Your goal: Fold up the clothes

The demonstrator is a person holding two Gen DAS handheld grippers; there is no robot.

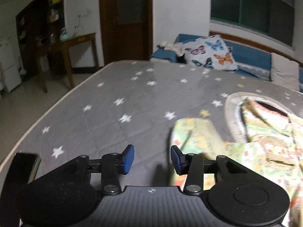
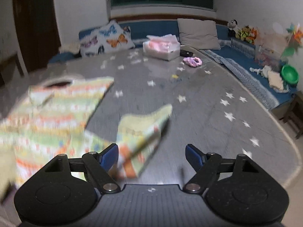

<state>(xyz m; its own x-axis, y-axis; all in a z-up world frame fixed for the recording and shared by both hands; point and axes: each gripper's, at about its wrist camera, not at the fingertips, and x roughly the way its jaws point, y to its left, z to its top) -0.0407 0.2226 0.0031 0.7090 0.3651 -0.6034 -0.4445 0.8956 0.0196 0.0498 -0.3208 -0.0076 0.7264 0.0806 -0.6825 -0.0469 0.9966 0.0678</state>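
A patterned child's top point(image 2: 56, 109) lies rumpled, neck hole away, on the star-print mat point(image 2: 198, 113). Left gripper point(image 1: 152, 159) and right gripper point(image 2: 151, 156) jaws both gape, empty. Mid-fold or spreading, likely; a sleeve point(image 2: 144, 130) lies nearest.

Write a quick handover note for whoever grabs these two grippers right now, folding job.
Left gripper: open, empty, low over the star-print mat, beside the patterned garment.
Right gripper: open, empty, a garment corner lying between its fingers, not clamped.
Garment: spread on the mat, neckline away from you, one corner flipped over.
Done: no clear fold visible; frames blurred.
Left: grip edges, fold.
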